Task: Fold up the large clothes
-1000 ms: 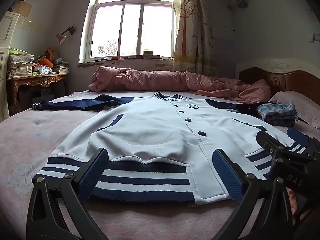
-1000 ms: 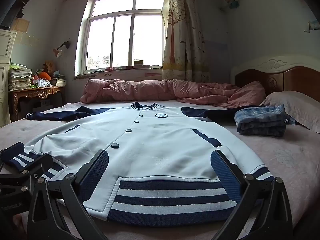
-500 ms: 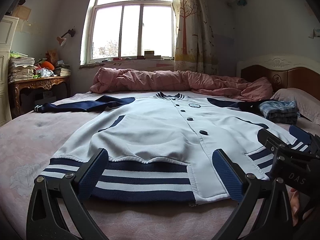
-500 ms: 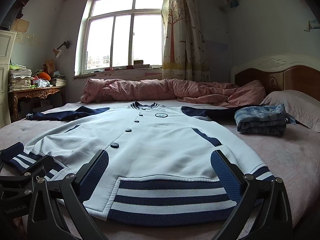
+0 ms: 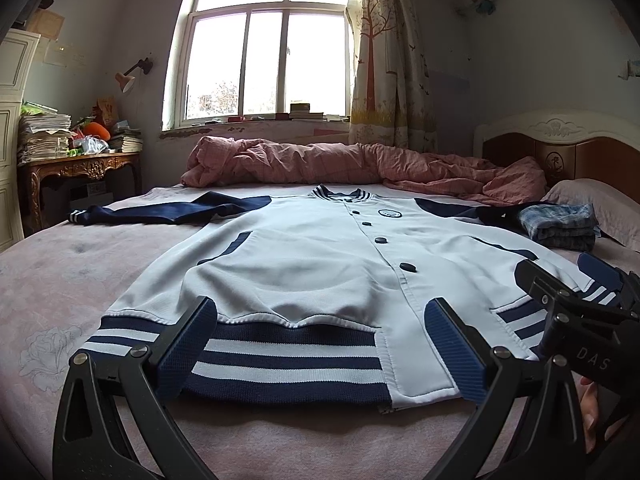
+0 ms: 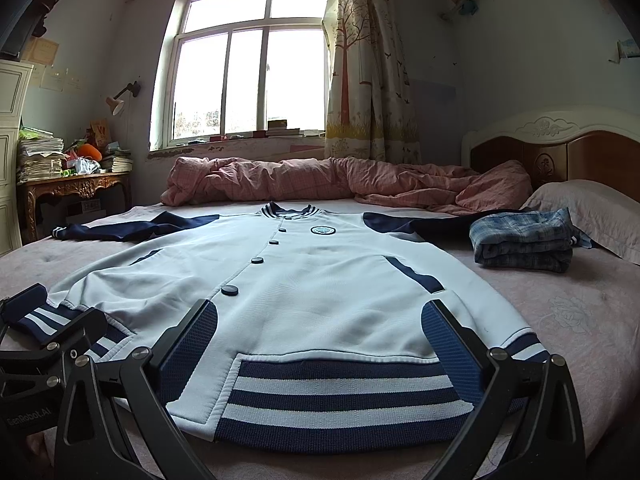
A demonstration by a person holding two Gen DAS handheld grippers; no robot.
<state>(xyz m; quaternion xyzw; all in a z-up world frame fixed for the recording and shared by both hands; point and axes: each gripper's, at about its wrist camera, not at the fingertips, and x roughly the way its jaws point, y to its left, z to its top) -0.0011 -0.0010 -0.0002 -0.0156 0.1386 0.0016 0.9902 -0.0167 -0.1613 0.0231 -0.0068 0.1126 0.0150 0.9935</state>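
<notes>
Jacket [image 5: 304, 264] flat, buttoned, front up, mid bed [image 5: 60, 264], hem at near edge. Soft, floppy, light; ribbed hem [image 6: 344, 396] thicker, best pinch at its corners. Left gripper [image 5: 320, 344], right gripper [image 6: 320, 344]: spread wide, empty, low at hem.

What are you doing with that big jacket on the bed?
A person is getting ready to fold it. The white and navy jacket lies flat and buttoned on the bed, sleeves spread out to the sides. The left gripper and the right gripper are both open, side by side at the striped bottom hem, not gripping anything yet. No fold has been made. A folded plaid cloth sits near the pillow, and a pink quilt is bunched under the window.
</notes>
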